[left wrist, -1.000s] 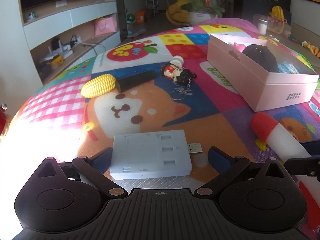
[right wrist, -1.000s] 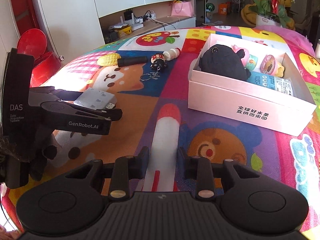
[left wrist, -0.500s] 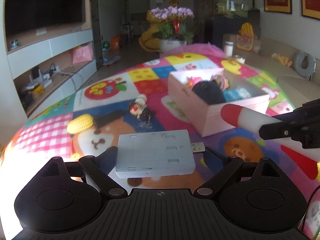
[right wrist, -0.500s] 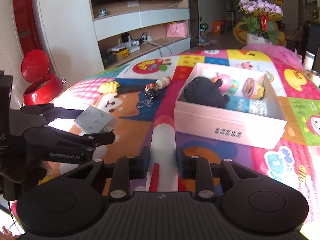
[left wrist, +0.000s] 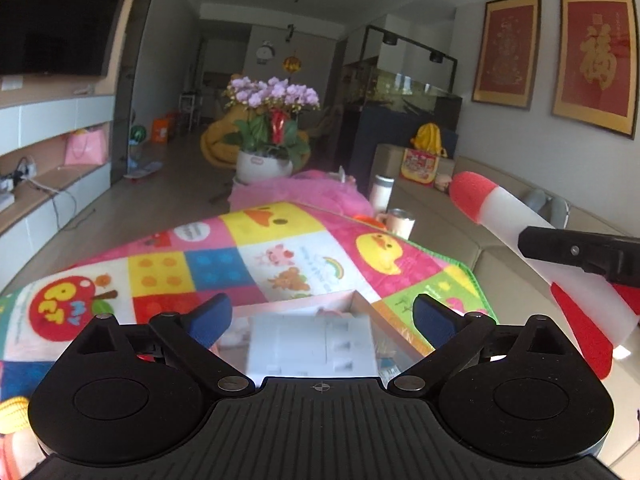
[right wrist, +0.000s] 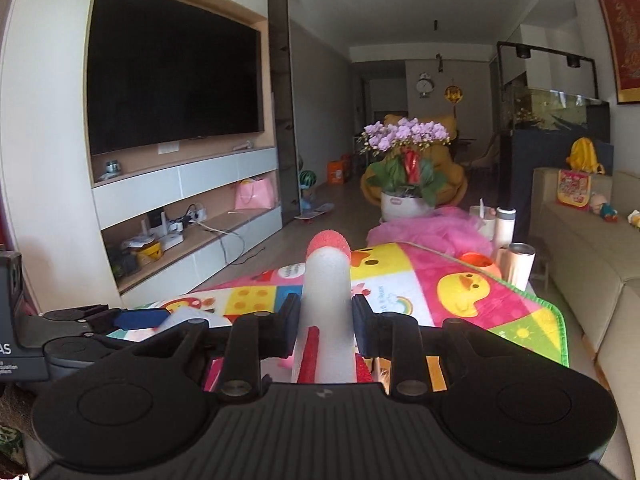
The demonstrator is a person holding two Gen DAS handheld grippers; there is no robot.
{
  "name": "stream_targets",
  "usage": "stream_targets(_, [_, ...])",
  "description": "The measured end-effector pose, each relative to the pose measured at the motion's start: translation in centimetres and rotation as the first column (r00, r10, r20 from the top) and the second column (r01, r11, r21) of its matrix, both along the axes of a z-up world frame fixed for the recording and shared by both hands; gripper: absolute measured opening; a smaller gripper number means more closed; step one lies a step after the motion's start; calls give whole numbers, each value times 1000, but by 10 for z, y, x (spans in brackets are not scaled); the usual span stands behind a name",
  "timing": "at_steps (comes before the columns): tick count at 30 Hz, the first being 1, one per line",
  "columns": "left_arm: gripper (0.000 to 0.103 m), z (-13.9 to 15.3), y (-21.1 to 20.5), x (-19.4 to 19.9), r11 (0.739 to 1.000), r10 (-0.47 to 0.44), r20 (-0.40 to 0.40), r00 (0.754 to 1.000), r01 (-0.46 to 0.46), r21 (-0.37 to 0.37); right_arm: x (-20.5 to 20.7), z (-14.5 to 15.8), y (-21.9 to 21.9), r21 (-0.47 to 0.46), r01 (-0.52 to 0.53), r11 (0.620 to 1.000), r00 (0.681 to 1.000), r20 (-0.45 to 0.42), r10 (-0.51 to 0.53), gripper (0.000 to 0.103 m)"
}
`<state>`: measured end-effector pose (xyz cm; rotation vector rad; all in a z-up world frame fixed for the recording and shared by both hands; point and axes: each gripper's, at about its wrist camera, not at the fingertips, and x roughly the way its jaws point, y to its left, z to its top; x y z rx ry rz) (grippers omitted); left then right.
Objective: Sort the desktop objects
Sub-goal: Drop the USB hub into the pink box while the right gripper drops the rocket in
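My left gripper (left wrist: 322,316) hangs over the pink box (left wrist: 352,295), its jaws opening. A flat grey USB device (left wrist: 312,346) shows blurred between and below the blue pads, and neither pad touches it. My right gripper (right wrist: 326,328) is shut on a white foam rocket with a red tip (right wrist: 328,276) and holds it up off the mat. In the left wrist view that rocket (left wrist: 500,208) juts in from the right, clamped by a black finger (left wrist: 580,254). A yellow toy corn (left wrist: 12,404) peeks in at the lower left.
The colourful patchwork mat (left wrist: 280,248) covers the table. Beyond its far edge stand a potted orchid (left wrist: 264,160) and two cups (left wrist: 396,222). A beige sofa (right wrist: 580,260) runs along the right, and a TV wall unit (right wrist: 180,184) along the left.
Both grippers have risen and tipped up. The left one carried the grey device from the mat to above the pink box and spread its jaws off it. The right lifted the rocket clear.
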<state>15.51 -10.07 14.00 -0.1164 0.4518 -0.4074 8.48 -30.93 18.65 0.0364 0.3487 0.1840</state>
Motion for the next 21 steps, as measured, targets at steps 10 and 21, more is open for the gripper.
stream_targets(10, [103, -44, 64, -49, 988, 138, -66, 988, -132, 84, 77, -35, -4, 56, -4, 998, 989, -146, 12, 27])
stream_targets(21, [103, -98, 119, -104, 965, 243, -182, 953, -218, 143, 118, -76, 34, 135, -22, 991, 959, -279, 59, 46])
